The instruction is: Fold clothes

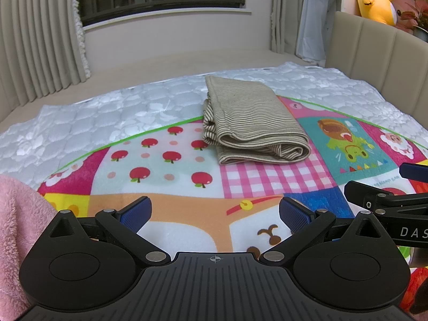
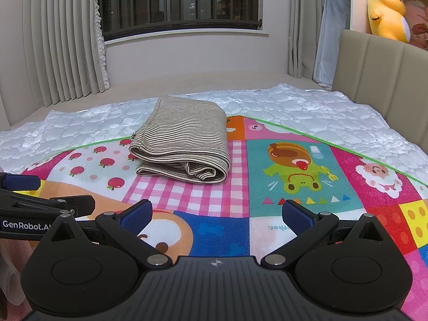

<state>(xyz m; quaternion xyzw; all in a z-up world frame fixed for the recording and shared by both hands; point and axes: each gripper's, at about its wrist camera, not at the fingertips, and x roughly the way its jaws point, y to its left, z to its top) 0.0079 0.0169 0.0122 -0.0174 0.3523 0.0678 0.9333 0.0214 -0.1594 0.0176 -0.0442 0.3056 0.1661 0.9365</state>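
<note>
A beige striped garment (image 1: pixel 250 123) (image 2: pixel 184 144) lies folded in a thick bundle on the colourful play mat (image 1: pixel 165 165) (image 2: pixel 294 165), partly over the white quilted cover. My left gripper (image 1: pixel 215 214) is open and holds nothing, a good way short of the bundle. My right gripper (image 2: pixel 216 215) is open too, also short of the garment, with nothing between its fingers. Each gripper shows at the edge of the other's view: the right one (image 1: pixel 412 184), the left one (image 2: pixel 40 195).
A pink fluffy cloth (image 1: pixel 16 230) lies at the near left. A beige padded headboard (image 1: pixel 379 61) runs along the right, with a yellow plush toy (image 2: pixel 388 13) above it. Curtains (image 2: pixel 58 42) and a barred window stand behind the bed.
</note>
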